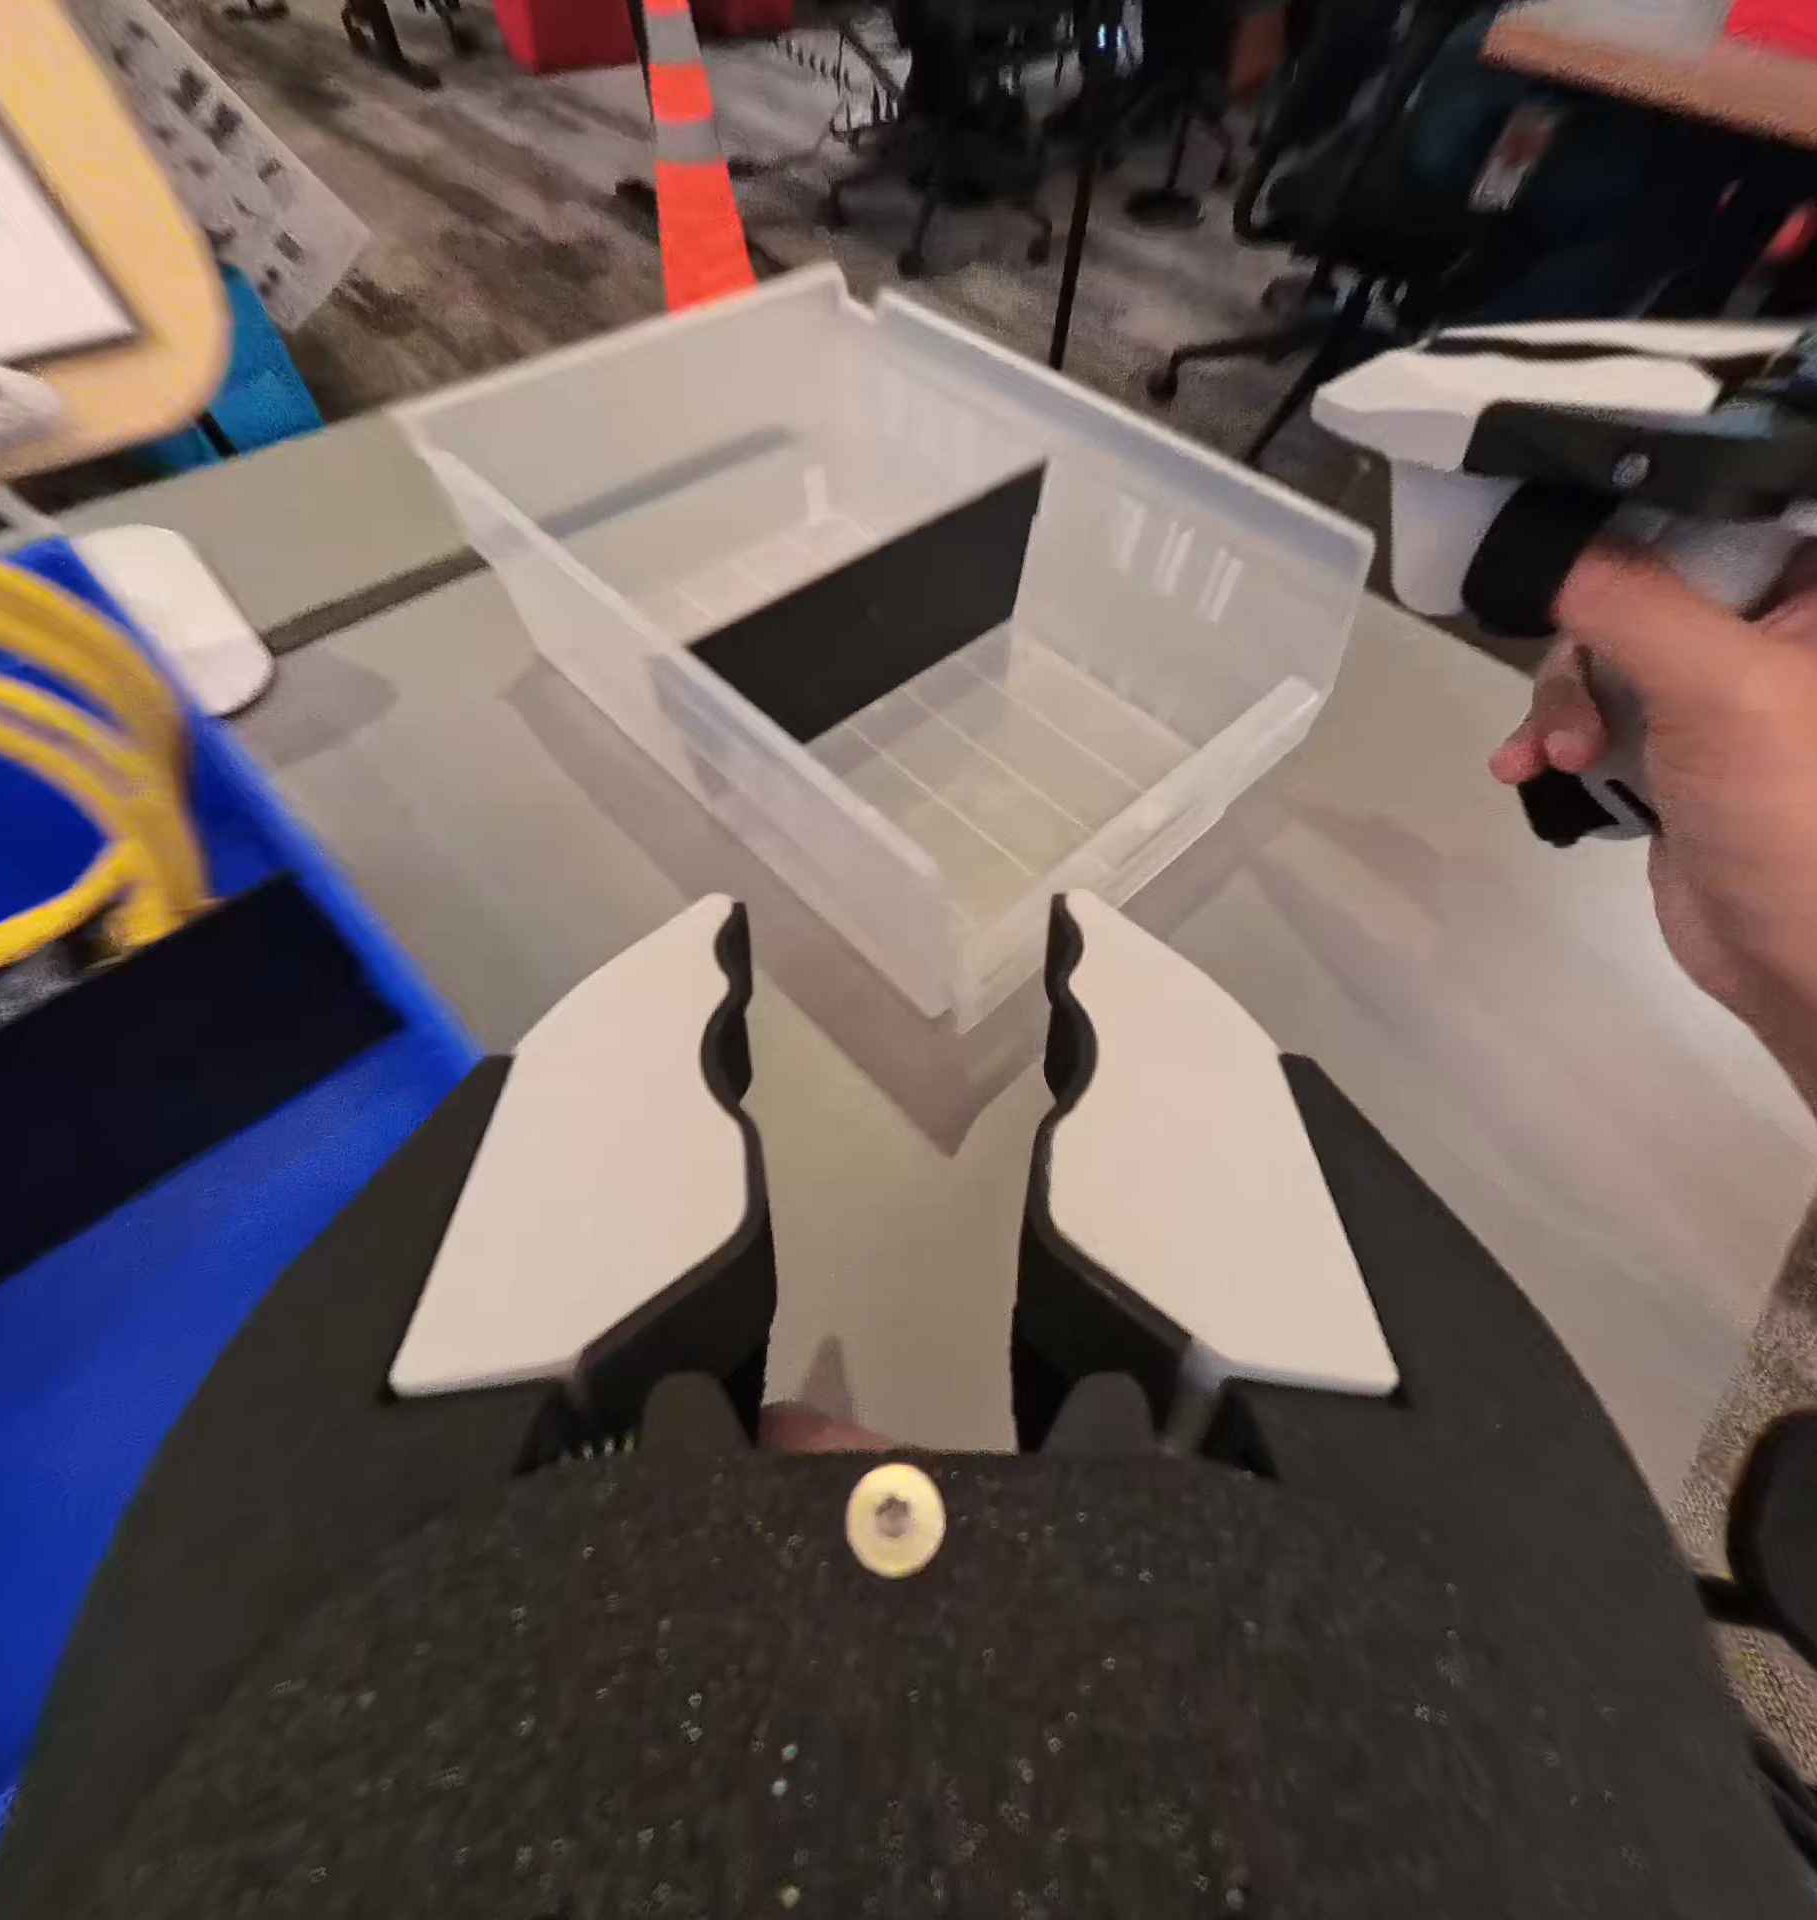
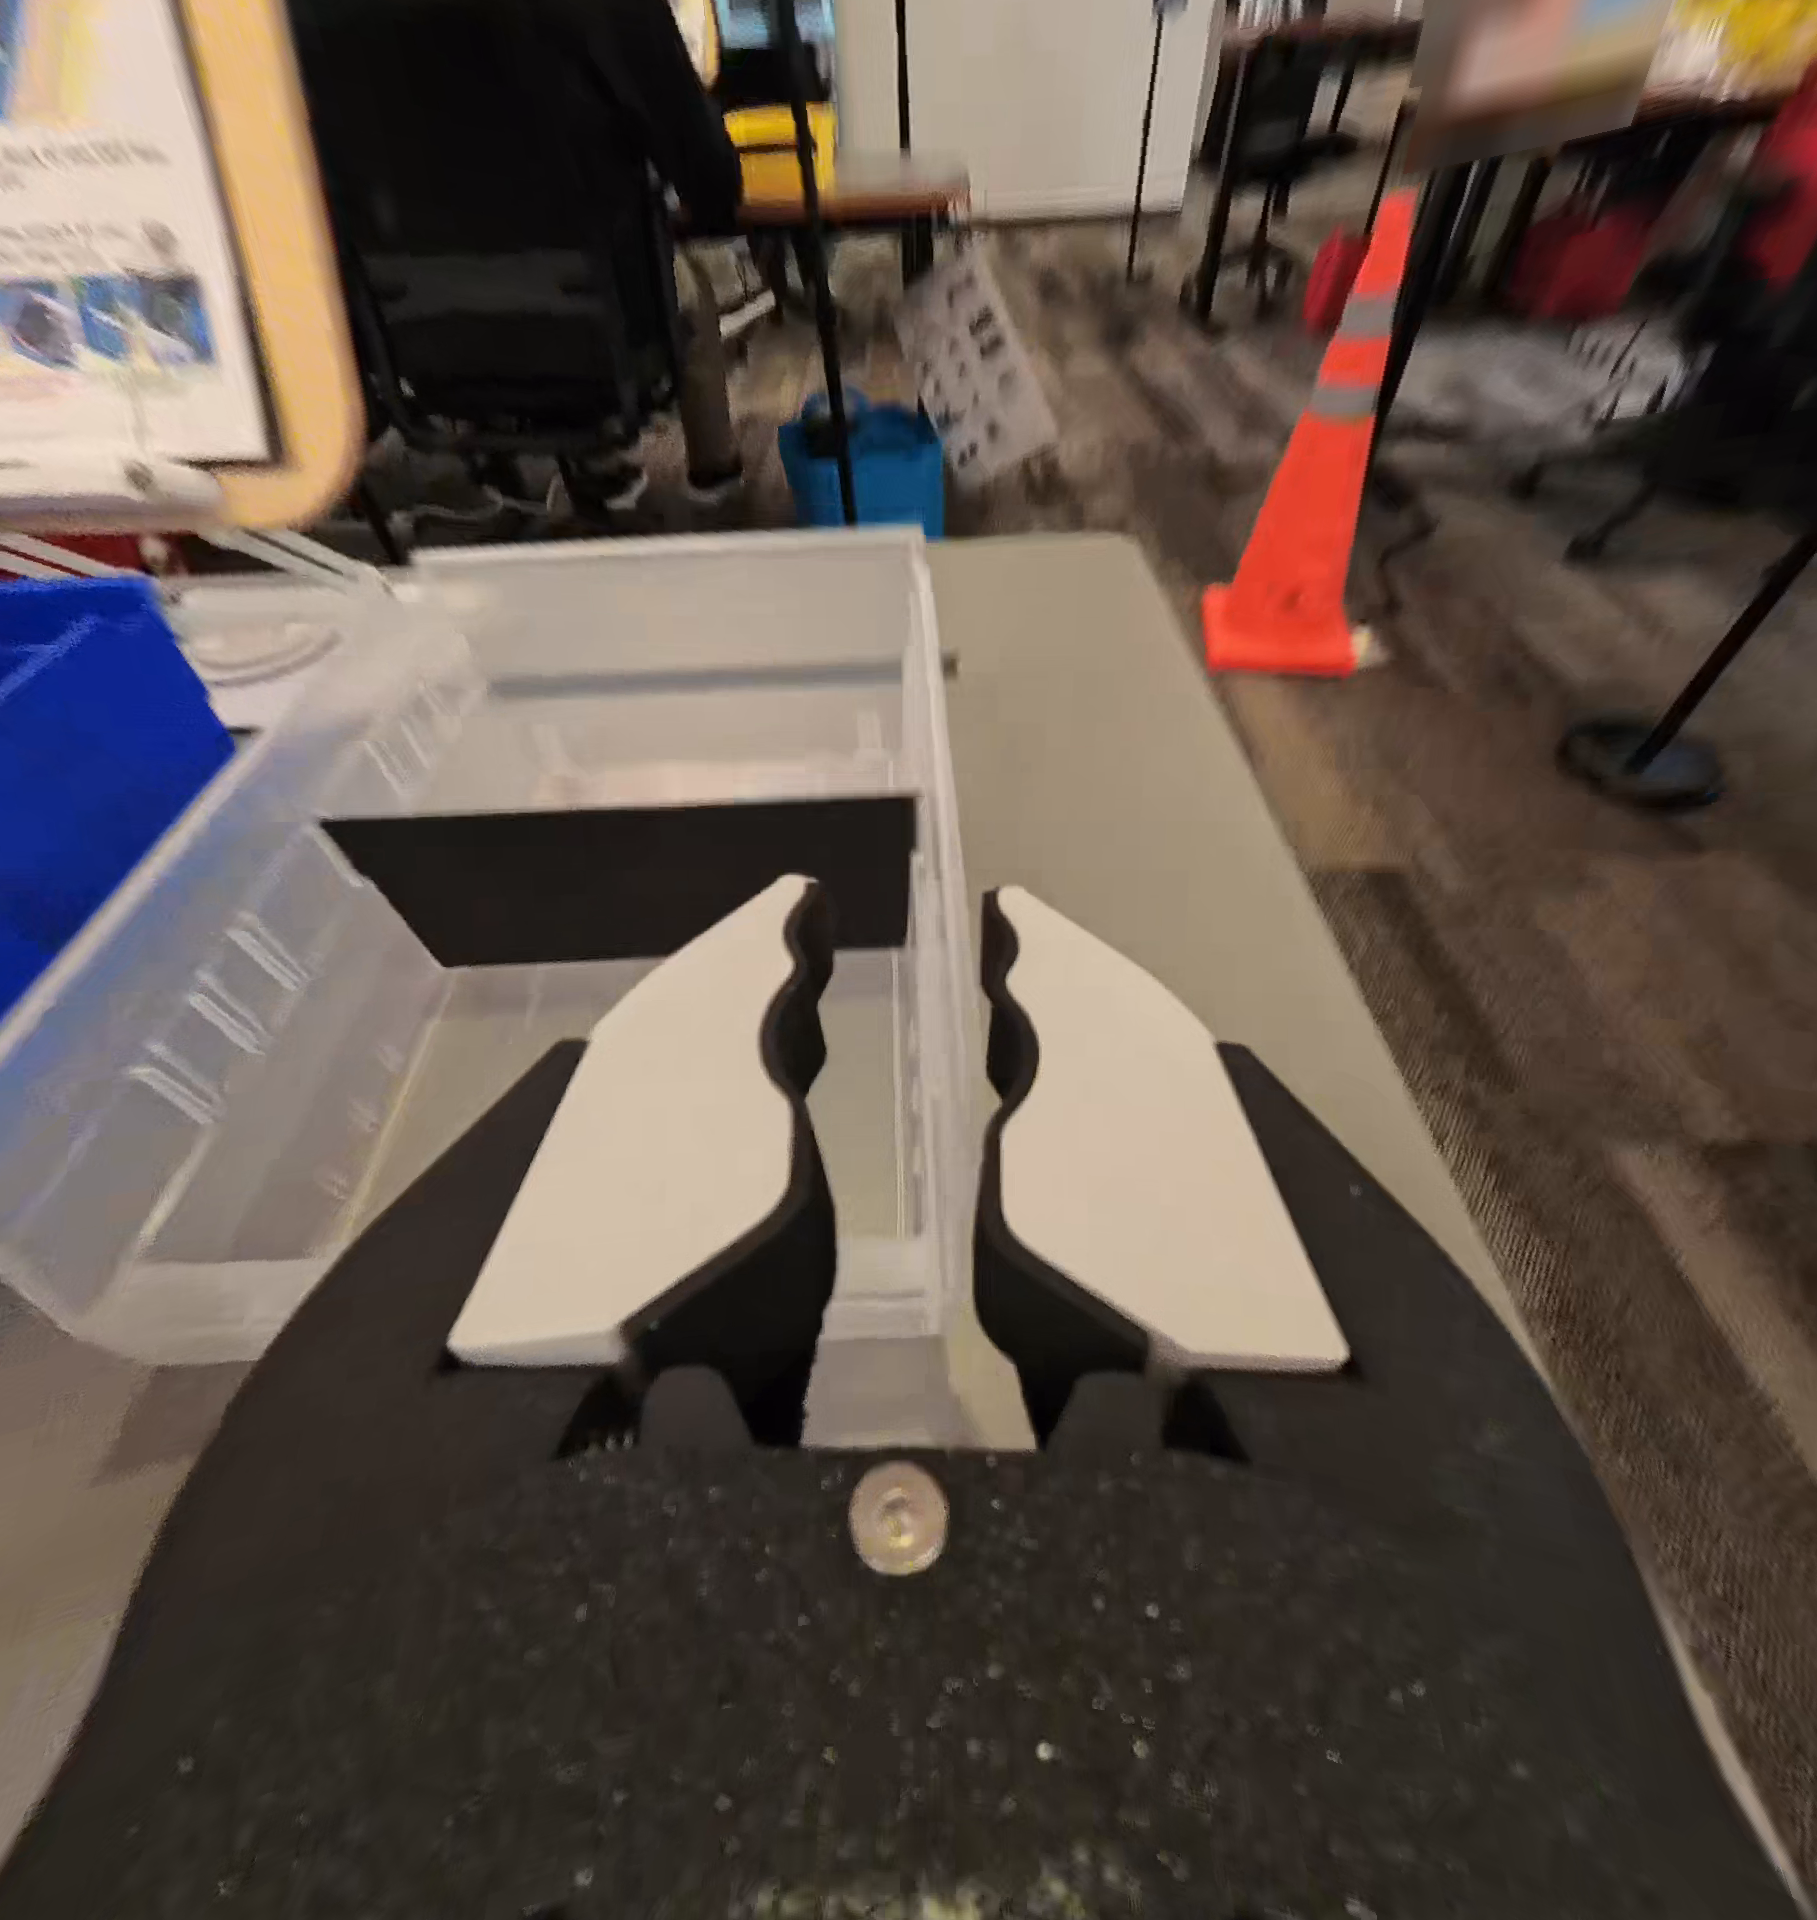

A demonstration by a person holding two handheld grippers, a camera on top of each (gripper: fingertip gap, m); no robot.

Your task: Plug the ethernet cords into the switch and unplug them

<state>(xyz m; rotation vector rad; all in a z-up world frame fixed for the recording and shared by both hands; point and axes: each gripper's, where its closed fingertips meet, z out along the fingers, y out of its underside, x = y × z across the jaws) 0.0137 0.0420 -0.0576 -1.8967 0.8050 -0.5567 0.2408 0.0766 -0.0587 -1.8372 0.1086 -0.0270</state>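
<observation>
- Hovering over the grey table (image 1: 1455,1039), the left gripper (image 1: 899,935) has its jaws spread wide w/ nothing between them; only table and the near corner of the clear plastic bin (image 1: 810,831) show in the gap.
- Clear bin sits mid-table, angled in the left wrist view; a black divider (image 1: 883,613) stands across its middle. Near compartment looks bare, just ribbed floor.
- Right gripper (image 2: 904,914) is part-open, jaws straddling the clear bin's right side wall (image 2: 930,1039). Wall runs up btwn the fingers; a gap shows on both sides, so pads aren't pressing on it.
- From the left wrist view, the right gripper's white/black body shows at upper right, w/ a person's hand (image 1: 1693,748) around its handle. Its fingertips aren't visible from there.
- Ethernet cords (image 1: 83,748): yellow loops bundled in the blue bin (image 1: 208,1195) at far left, well apart from both grippers. Blue bin also has a black divider.
- Switch: can't make it out in either view.
- White flat object (image 1: 187,613) lies on the table behind the blue bin; too blurred to ID.
- Orange traffic cone (image 2: 1319,468) stands on the carpet beyond the table; chairs and a framed poster (image 2: 104,260) in the bkgd.
</observation>
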